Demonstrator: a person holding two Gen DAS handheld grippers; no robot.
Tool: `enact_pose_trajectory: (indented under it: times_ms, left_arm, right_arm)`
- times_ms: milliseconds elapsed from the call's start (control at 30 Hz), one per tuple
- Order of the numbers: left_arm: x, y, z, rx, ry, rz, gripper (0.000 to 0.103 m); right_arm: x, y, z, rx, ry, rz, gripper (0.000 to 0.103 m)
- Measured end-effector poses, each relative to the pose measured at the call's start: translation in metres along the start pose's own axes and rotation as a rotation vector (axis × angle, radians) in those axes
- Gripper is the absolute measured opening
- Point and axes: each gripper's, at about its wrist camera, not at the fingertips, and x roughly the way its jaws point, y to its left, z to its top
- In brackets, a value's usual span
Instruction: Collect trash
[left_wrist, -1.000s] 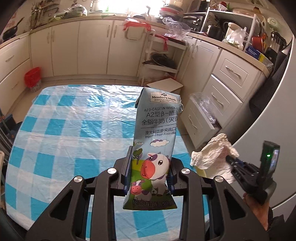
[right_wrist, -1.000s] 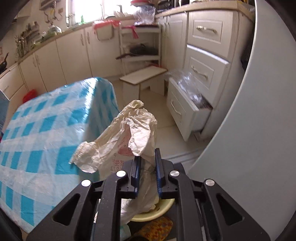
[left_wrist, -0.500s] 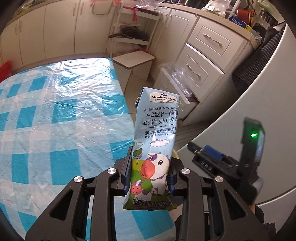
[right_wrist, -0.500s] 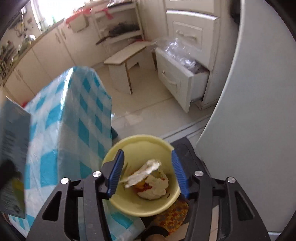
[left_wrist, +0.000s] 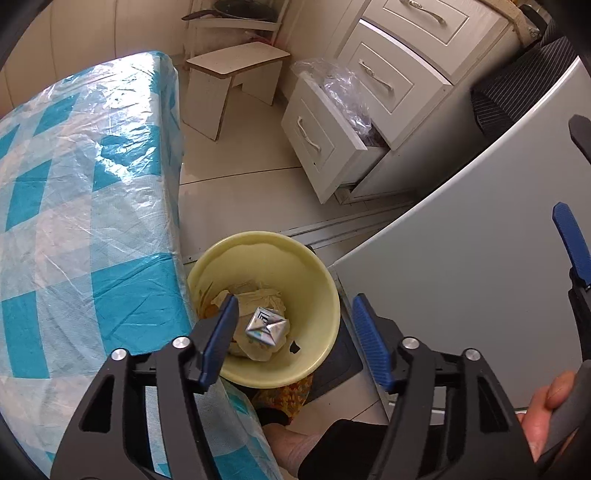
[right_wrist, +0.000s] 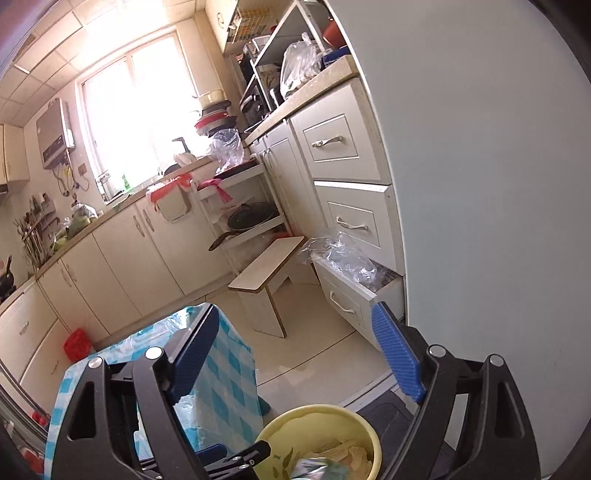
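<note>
With both grippers' jaws just opened and empty, left gripper (left_wrist: 291, 341) above the bin (left_wrist: 325, 280) beside the table (left_wrist: 92, 221) corner, the carton (left_wrist: 266, 326) sits atop paper inside; we risk it tipping out.

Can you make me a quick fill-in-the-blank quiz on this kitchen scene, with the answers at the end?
1. The milk carton lies inside the ____ bin, on top of crumpled paper.
2. The jaws of the left gripper stand ____, with nothing pressed between them.
3. The tablecloth is checked white and ____.
4. The bottom drawer of the cabinet is pulled ____.

Answers: yellow; open; blue; open
</note>
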Motion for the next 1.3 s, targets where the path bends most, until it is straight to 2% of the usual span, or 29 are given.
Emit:
enact_pose_trajectory:
  times_ms: [33, 67, 233, 333, 500, 667, 833, 967, 1133, 1300]
  left_arm:
    - [-0.001, 0.0, 0.0, 0.0, -0.005, 0.001, 0.074]
    - [-0.003, 0.0, 0.0, 0.001, -0.009, 0.005, 0.076]
    - [-0.028, 0.008, -0.001, -0.003, -0.049, 0.027, 0.079]
    - [-0.062, 0.013, -0.011, 0.032, -0.127, 0.079, 0.086]
    - [-0.131, 0.034, -0.034, 0.046, -0.263, 0.173, 0.094]
    - [-0.197, 0.063, -0.063, 0.031, -0.365, 0.244, 0.095]
    - [-0.246, 0.087, -0.094, 0.0, -0.428, 0.34, 0.095]
    - [-0.276, 0.104, -0.115, -0.044, -0.464, 0.419, 0.095]
    - [-0.312, 0.121, -0.138, -0.086, -0.499, 0.444, 0.095]
    - [-0.338, 0.12, -0.161, -0.059, -0.535, 0.479, 0.095]
  right_arm:
    - [-0.001, -0.002, 0.001, 0.014, -0.006, -0.004, 0.083]
    - [-0.004, -0.002, 0.002, 0.02, -0.01, -0.007, 0.084]
    - [-0.007, 0.005, 0.003, 0.003, -0.03, -0.007, 0.087]
    - [-0.008, 0.01, 0.004, -0.007, -0.035, -0.012, 0.091]
    - [-0.013, 0.026, 0.002, -0.065, 0.005, -0.005, 0.093]
    - [-0.041, 0.054, -0.013, -0.157, -0.004, 0.016, 0.095]
    - [-0.069, 0.08, -0.041, -0.193, 0.072, 0.079, 0.096]
    - [-0.102, 0.108, -0.051, -0.231, 0.101, 0.151, 0.096]
    - [-0.132, 0.141, -0.055, -0.307, 0.137, 0.214, 0.096]
    - [-0.161, 0.159, -0.06, -0.322, 0.154, 0.256, 0.096]
